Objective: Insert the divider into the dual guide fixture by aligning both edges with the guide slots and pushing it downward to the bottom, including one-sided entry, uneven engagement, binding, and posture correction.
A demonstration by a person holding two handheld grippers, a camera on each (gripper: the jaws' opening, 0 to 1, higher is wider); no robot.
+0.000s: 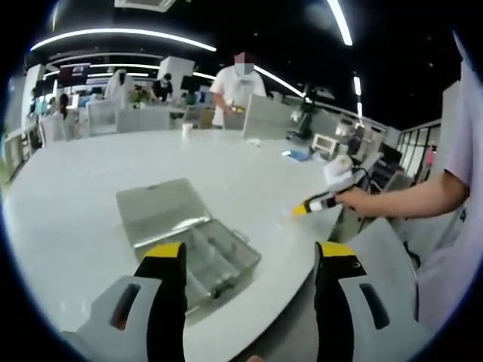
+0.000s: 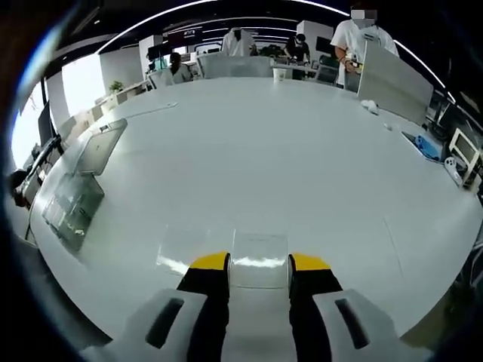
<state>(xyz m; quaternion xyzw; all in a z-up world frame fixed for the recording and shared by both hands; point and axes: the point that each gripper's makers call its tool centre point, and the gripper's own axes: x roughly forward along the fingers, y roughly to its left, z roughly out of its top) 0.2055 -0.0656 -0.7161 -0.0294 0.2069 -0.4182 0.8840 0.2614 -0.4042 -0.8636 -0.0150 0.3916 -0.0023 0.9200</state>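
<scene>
Right gripper view: right gripper (image 2: 258,264) pinches clear divider (image 2: 258,260); left gripper (image 1: 250,260) spread.

Bare white table (image 2: 302,151) ahead, open plastic case (image 1: 189,234) (lid back) at its edge

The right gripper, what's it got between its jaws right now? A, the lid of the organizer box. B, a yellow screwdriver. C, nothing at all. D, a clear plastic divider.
D: in the right gripper view the right gripper has its yellow-tipped jaws closed on a clear plastic divider, above the white table; the clear organizer box lies open off to the left.
</scene>
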